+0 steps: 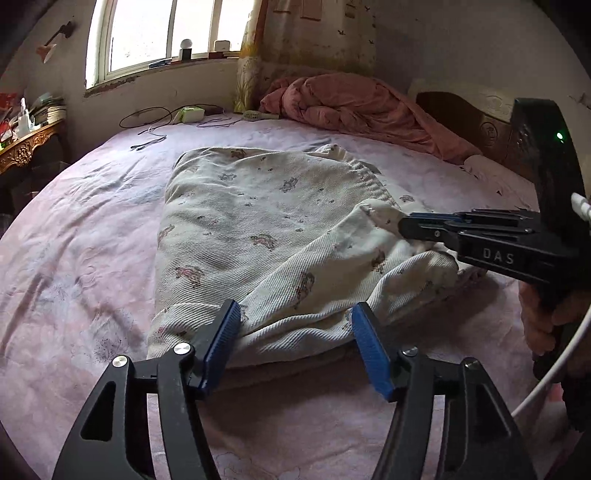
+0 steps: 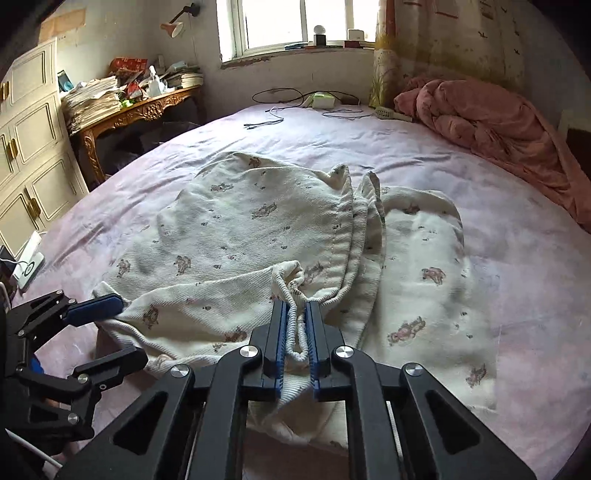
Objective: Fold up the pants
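Your right hand-held gripper (image 2: 295,328) clamps the pants (image 2: 258,236) cuff to carry the fold. Your left hand-held gripper (image 1: 295,332) gapes wide, ungrasping, at the hem on the bed (image 1: 74,221).

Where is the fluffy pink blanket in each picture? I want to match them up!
Left wrist view: the pink blanket is bunched at the top, right of center, at the far edge of the bed.
Right wrist view: the pink blanket sits in the upper right, at the far edge of the bed.
Shared landmark: the window is up and to the left of the blanket in both views.
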Tool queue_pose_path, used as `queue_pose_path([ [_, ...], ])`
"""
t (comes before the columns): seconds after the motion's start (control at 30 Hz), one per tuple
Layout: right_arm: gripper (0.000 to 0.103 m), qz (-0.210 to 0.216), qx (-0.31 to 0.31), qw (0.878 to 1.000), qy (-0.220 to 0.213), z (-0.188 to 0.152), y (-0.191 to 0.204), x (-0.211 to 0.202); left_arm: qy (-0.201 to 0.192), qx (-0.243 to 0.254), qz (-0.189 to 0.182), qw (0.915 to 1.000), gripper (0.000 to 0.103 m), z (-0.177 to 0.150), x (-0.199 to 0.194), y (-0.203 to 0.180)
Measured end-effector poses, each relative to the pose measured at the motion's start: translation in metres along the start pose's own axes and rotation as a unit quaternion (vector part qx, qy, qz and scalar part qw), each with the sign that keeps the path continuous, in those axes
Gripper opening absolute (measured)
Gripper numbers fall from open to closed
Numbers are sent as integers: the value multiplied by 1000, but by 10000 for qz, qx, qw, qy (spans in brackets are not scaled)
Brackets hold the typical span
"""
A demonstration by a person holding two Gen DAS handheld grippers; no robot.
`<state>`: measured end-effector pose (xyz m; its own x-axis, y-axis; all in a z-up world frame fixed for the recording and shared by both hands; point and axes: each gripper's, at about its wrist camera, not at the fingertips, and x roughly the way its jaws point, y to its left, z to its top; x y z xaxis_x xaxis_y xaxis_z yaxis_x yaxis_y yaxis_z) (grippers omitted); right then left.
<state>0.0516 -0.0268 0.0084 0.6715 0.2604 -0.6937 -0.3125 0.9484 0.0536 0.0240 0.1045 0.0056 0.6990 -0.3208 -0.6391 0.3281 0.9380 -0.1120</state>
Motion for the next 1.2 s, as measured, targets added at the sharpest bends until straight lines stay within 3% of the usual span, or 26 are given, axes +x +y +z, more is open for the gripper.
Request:
queue_pose_path([
  [0.23,5,568,329,9978,119,-31,-17,-20,-74,-130,-481,9987,69,20,-6,-2],
  [0.4,5,682,407,9968,60,-40,-17,-25,-21,-15,-205,9998,68,36,6,-9],
  [0.57,3,894,320,9955,70,-50,-13,-41,-224,-168,-413,9988,69,47,0,-3],
  [0.67,3,764,223,9966,220,-58,-12,-38,-290,-196,-154,9993,68,55,4,-2],
  [0.73,3,678,232,9974,84,-56,-13,-40,-235,-165,10,9996,67,57,8,-1],
  [0.8,3,737,263,9969,-27,-47,-14,-44,-161,-178,-172,9996,67,55,11,2],
  [0.9,17,824,211,9962,-213,-27,-18,-45,125,-217,-638,9977,67,54,21,8],
  [0.97,48,785,95,9965,-259,-12,-19,-40,296,-389,-1048,9933,67,52,30,12],
  [1.0,49,780,40,9965,-287,-6,-19,-37,382,-461,-1186,9911,63,51,32,12],
  [1.03,48,817,-10,9963,-277,-1,-17,-34,455,-472,-1281,9896,44,49,33,10],
  [1.07,41,910,-63,9956,-238,5,-16,-30,484,-441,-1259,9899,29,48,32,9],
  [1.13,23,1132,-123,9935,-47,11,-13,-20,425,-345,-1145,9919,27,44,25,5],
  [1.2,20,1250,-158,9919,154,12,-10,-8,429,-418,-1234,9905,18,41,18,7],
])
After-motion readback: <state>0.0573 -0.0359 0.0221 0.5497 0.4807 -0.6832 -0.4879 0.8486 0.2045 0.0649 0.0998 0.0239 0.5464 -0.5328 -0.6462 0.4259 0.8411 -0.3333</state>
